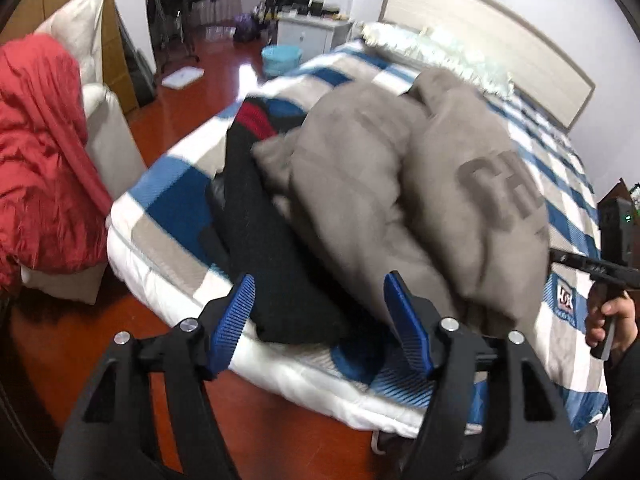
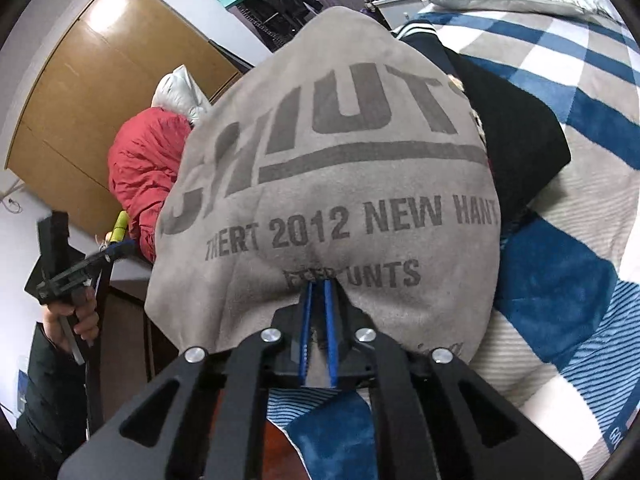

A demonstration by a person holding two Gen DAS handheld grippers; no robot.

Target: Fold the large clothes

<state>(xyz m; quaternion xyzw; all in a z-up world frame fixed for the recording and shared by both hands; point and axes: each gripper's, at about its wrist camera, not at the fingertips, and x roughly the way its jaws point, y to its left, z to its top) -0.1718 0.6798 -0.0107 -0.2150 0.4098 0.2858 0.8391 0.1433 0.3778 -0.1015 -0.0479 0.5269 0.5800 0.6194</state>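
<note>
- The right claw (image 2: 318,292) is pinching the hem of the grey sweatshirt (image 2: 332,168), its blue fingers (image 2: 329,320) pressed together on a gathered fold of the cloth just under the printed lettering.
- The left claw (image 1: 320,320) is spread wide with nothing between its blue pads (image 1: 234,320); it hangs over the near edge of the bed (image 1: 180,248).
- That grey sweatshirt (image 1: 384,184) is lifted into a bunched, hanging mound over the blue, white and beige checked bedcover (image 2: 560,264), its dark print facing the right claw's camera.
- A black garment (image 1: 272,248) with a red band lies on the bed partly under the grey one, reaching toward the near edge beside the left claw.
- A pale pillow (image 1: 436,54) sits at the head of the bed against the headboard (image 1: 492,36).
- Off to the side, a red puffer jacket (image 1: 44,160) is draped over a light armchair (image 1: 108,132), which stands on the red-brown floor (image 1: 224,76).
</note>
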